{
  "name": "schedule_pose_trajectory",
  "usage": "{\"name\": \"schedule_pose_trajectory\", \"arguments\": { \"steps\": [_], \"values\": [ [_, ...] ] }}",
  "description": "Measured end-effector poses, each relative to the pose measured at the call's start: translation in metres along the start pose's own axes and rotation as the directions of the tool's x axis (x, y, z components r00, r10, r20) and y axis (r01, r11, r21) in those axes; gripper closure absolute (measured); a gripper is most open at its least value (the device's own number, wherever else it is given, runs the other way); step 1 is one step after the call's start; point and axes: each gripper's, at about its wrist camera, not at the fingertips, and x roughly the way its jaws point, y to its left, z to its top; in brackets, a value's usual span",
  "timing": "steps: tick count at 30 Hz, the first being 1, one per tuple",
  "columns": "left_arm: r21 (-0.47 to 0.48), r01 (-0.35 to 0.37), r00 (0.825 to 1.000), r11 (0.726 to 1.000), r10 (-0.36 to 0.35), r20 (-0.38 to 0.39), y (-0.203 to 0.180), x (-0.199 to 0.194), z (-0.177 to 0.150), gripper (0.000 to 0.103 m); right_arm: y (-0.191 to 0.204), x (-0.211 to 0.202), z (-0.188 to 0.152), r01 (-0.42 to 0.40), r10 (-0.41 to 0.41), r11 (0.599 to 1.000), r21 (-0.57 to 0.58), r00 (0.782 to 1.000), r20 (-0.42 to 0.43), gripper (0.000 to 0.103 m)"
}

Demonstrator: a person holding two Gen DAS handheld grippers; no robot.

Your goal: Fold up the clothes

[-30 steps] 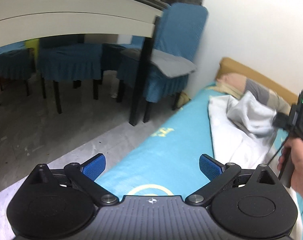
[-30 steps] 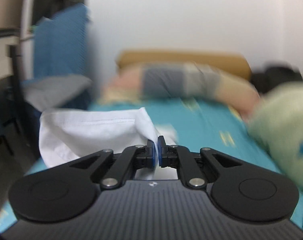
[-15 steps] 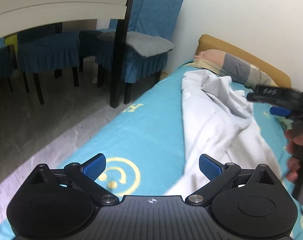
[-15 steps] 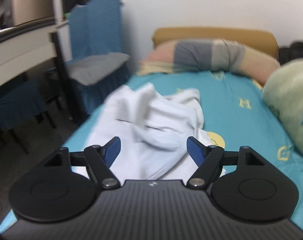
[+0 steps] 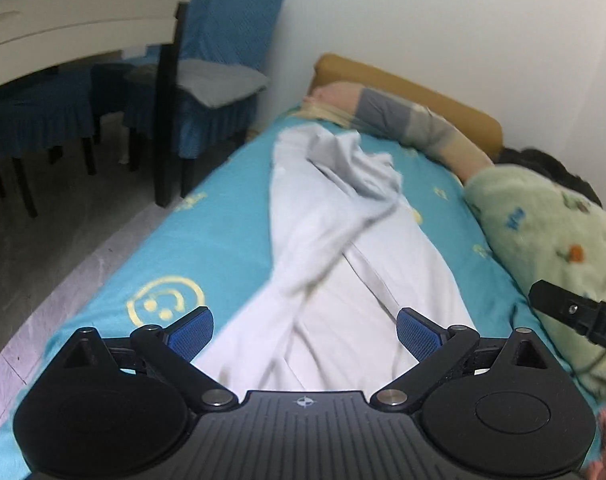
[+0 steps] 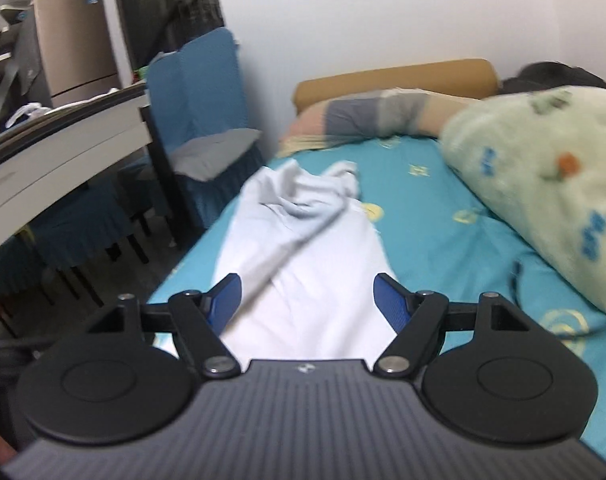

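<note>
Both tongs, left and right, gape released over a rumpled, seemingly soft white garment.

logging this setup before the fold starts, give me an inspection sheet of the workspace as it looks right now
surface: bed with turquoise smiley-print sheet.
job's things: crumpled white cloth garment, lying lengthwise on the sheet, far end bunched, unfolded.
clutter: pale green patterned blanket along the right side; striped pink-and-grey pillow at the head.
grippers: left hand-held gripper open, above the garment's near end; right hand-held gripper open, holding nothing.
cables: thin dark cable on the sheet beside the blanket.
surroundings: blue-covered chair with grey cushion, white table, white wall.
</note>
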Motion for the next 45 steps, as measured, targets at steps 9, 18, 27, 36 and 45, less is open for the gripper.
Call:
{"name": "schedule_pose_trajectory", "arguments": {
  "steps": [9, 18, 27, 36, 45],
  "values": [
    [-0.008, 0.021, 0.978, 1.000, -0.023, -0.205, 0.017, 0.006, 0.006, 0.006, -0.010, -0.004, 0.002, -0.048, 0.047, 0.998, 0.051, 0.999, 0.011, 0.029],
    [-0.001, 0.086, 0.879, 0.996, -0.077, -0.471, 0.063, 0.045, 0.020, 0.011, -0.018, 0.007, 0.002, -0.075, 0.076, 0.995, 0.070, 0.997, -0.016, 0.029],
    [0.123, 0.125, 0.764, 0.984, -0.017, -0.645, 0.096, 0.080, 0.005, 0.023, -0.026, 0.018, 0.001, -0.075, 0.082, 0.991, 0.113, 0.995, -0.056, 0.029],
    [0.142, 0.196, 0.762, 0.970, -0.060, -0.645, 0.115, 0.071, 0.009, 0.038, -0.031, 0.025, -0.001, -0.082, 0.096, 0.984, 0.156, 0.992, -0.083, 0.029],
    [0.079, 0.275, 0.744, 0.958, -0.161, -0.648, 0.140, 0.055, 0.023, 0.053, -0.040, 0.022, -0.003, -0.062, 0.078, 0.981, 0.186, 0.994, -0.082, 0.028]
  ]
}}
